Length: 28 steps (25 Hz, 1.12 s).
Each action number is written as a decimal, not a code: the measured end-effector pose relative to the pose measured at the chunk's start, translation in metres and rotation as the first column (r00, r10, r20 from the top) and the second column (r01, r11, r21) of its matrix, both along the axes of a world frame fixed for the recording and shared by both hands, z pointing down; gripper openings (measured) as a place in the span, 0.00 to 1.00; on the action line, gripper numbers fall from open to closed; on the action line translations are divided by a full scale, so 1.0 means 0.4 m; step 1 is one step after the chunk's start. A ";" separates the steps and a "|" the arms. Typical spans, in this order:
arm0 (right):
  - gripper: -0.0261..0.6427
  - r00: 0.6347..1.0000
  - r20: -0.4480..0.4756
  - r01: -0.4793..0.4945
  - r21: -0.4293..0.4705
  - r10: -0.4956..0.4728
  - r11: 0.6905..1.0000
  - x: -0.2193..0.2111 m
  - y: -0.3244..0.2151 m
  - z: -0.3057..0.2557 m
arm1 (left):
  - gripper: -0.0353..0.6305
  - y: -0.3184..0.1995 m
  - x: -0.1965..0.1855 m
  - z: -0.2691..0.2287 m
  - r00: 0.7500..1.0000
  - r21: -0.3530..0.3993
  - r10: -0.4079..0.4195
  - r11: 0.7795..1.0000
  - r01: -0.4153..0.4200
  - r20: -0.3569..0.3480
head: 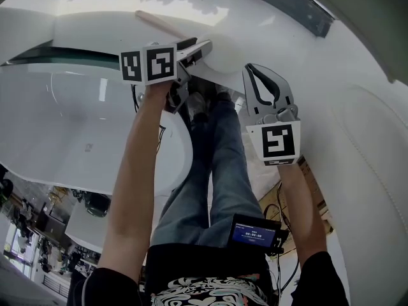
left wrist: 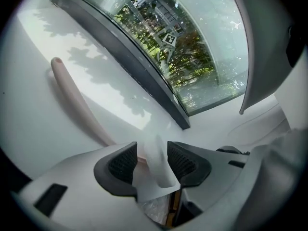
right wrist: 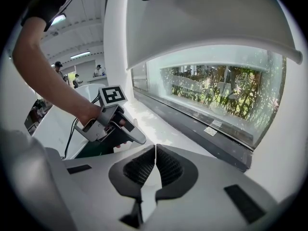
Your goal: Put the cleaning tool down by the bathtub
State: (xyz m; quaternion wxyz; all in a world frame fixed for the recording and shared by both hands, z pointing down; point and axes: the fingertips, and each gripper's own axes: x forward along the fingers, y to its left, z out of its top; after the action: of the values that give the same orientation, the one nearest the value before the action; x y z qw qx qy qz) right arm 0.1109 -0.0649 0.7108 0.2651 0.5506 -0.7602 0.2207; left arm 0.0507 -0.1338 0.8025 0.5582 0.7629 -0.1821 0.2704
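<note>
Lying on the white ledge [head: 89, 19] beside the bathtub [head: 64, 126], the pink-handled cleaning tool [left wrist: 77, 100] is seen between the spread, unclamped jaws of the left gripper [left wrist: 151, 153], while the right gripper [right wrist: 155, 165] is held closed and empty.

The right gripper [right wrist: 155, 150], at 6 o'clock, has its jaws closed together with nothing between them. At 10 o'clock a hand [right wrist: 89, 114] holds the left gripper [right wrist: 129, 134], marker cube [right wrist: 112, 95] uppermost, over a white ledge [right wrist: 156, 123]. A window [right wrist: 216, 95] spans 1 to 3 o'clock.
</note>
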 end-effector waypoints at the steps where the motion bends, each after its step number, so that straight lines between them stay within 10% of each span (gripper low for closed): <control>1: 0.08 1.000 0.001 0.001 0.001 -0.001 1.000 -0.001 0.001 -0.002 | 0.33 -0.005 -0.006 -0.005 1.000 0.005 -0.006 1.000 0.006 0.000; 18: 0.08 1.000 0.005 0.000 0.014 0.000 1.000 -0.002 0.011 -0.018 | 0.33 -0.051 -0.046 -0.049 0.996 0.109 -0.089 0.990 0.086 0.025; 23: 0.08 1.000 0.010 -0.007 0.024 0.006 1.000 -0.006 0.003 -0.053 | 0.10 -0.085 -0.063 -0.109 0.989 0.188 -0.150 0.971 0.149 -0.009; 28: 0.08 1.000 0.012 0.002 0.064 -0.002 0.998 -0.013 -0.017 -0.098 | 0.08 -0.087 -0.080 -0.135 0.985 0.201 -0.171 0.965 0.168 -0.005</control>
State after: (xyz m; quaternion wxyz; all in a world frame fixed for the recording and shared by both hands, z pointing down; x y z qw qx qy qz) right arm 0.1056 -0.0717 0.6715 0.2428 0.5568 -0.7690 0.1991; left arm 0.0186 -0.1686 0.7483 0.4983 0.7954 -0.2763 0.2065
